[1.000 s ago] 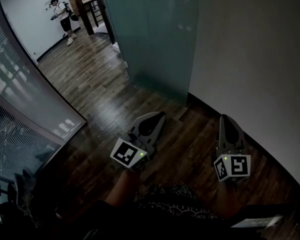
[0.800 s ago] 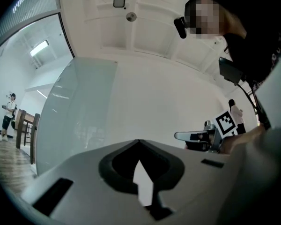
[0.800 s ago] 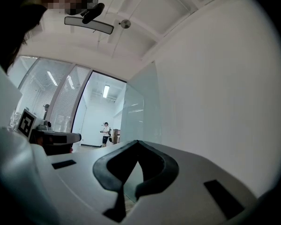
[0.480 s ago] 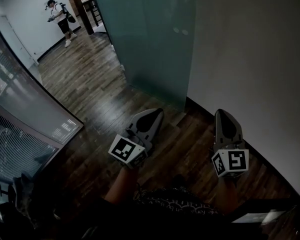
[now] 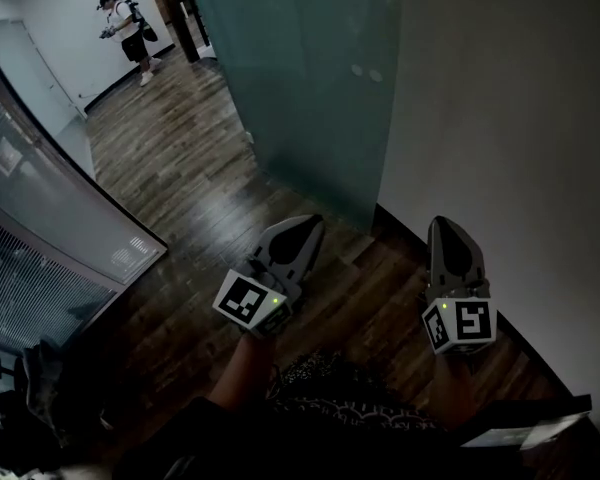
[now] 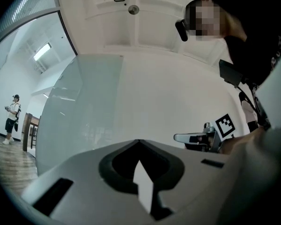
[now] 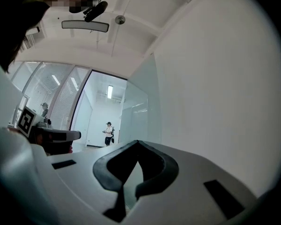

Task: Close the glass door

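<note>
The frosted glass door (image 5: 300, 78) stands open, swung towards the white wall (image 5: 500, 118) on the right, with its lower corner just ahead of my grippers. Held level over the dark wooden floor, my left gripper (image 5: 305, 226) is shut and empty, its tips a short way from the door's bottom edge. The right gripper (image 5: 448, 230) is also shut and empty, close beside the wall. In the left gripper view the jaws meet at the left gripper (image 6: 139, 142) tip, before the glass door (image 6: 79, 116). In the right gripper view the right gripper (image 7: 138, 143) points along the wall at the door (image 7: 136, 111).
A curved glass partition with blinds (image 5: 40, 218) runs along the left. A person (image 5: 128, 33) stands far down the wooden floor (image 5: 180, 158), beside dark furniture. The baseboard (image 5: 520, 318) follows the wall on the right.
Both grippers have moved forward together, towards the door's lower corner and the wall. Both stay shut. The distant person has shifted slightly in the picture.
</note>
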A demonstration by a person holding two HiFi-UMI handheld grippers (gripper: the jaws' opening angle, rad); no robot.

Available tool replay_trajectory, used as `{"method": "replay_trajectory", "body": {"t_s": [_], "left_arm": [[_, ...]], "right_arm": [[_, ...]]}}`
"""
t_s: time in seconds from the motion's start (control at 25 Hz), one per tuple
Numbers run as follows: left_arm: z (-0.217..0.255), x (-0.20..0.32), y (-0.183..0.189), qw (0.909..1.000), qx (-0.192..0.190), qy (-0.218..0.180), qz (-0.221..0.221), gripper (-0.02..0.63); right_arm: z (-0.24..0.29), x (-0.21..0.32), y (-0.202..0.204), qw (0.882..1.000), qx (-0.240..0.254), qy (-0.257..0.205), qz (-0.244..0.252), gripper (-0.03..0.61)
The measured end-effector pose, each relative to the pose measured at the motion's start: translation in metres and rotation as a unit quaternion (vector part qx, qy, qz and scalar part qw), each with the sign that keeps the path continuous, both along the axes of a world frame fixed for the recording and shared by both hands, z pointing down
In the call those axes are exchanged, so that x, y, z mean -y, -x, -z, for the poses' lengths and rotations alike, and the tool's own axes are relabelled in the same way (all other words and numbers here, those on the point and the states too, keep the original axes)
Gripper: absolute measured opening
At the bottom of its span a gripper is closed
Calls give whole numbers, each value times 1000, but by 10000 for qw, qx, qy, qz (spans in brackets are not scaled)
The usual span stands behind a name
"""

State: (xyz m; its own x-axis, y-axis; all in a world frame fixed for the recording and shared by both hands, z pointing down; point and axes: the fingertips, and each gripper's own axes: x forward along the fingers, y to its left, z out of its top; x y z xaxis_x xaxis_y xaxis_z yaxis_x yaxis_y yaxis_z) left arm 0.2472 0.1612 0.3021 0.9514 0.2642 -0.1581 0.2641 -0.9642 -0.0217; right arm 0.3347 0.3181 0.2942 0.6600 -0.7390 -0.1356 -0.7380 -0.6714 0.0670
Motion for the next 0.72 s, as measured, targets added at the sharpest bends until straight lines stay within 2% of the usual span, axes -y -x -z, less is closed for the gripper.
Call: {"method": "replay_trajectory", "body": {"t_s": [0.28, 0.72], "left_arm": [[-5, 25, -42, 9999, 20, 113, -56, 2], [6, 82, -153, 9997, -45, 32, -245, 2]], "right_arm": [[-2, 26, -45, 10000, 31, 40, -19, 3], [6, 70, -141, 9994, 15, -3, -351, 3]]}}
